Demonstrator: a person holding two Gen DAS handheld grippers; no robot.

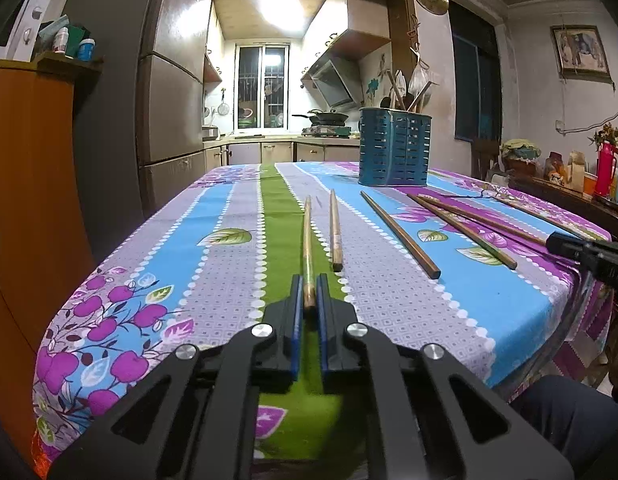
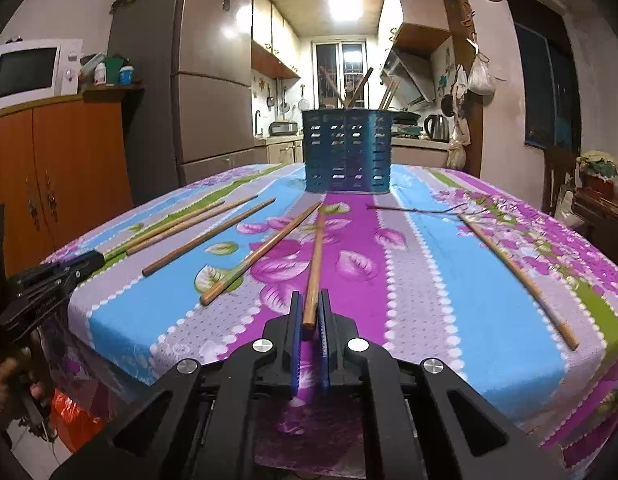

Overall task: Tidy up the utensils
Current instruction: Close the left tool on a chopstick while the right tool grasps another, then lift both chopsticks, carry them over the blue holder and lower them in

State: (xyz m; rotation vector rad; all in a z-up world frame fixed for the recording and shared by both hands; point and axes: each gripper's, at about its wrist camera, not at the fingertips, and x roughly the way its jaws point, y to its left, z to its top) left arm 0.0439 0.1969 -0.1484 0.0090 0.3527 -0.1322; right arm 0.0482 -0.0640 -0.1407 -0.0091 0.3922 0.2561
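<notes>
Several wooden chopsticks lie on the flowered tablecloth (image 1: 213, 264). My left gripper (image 1: 309, 292) is shut on the near end of one chopstick (image 1: 307, 248) that points away along the green stripe. A second chopstick (image 1: 334, 232) lies just to its right. My right gripper (image 2: 309, 312) is shut on the near end of another chopstick (image 2: 315, 264) on the purple stripe. A blue slotted utensil holder (image 1: 394, 148) stands at the far side of the table with several utensils in it; it also shows in the right wrist view (image 2: 346, 151).
More chopsticks lie to the right in the left wrist view (image 1: 401, 236) and to both sides in the right wrist view (image 2: 261, 252) (image 2: 517, 272). The left gripper shows at the right wrist view's left edge (image 2: 49, 280). A side shelf with bottles (image 1: 601, 176) stands to the right.
</notes>
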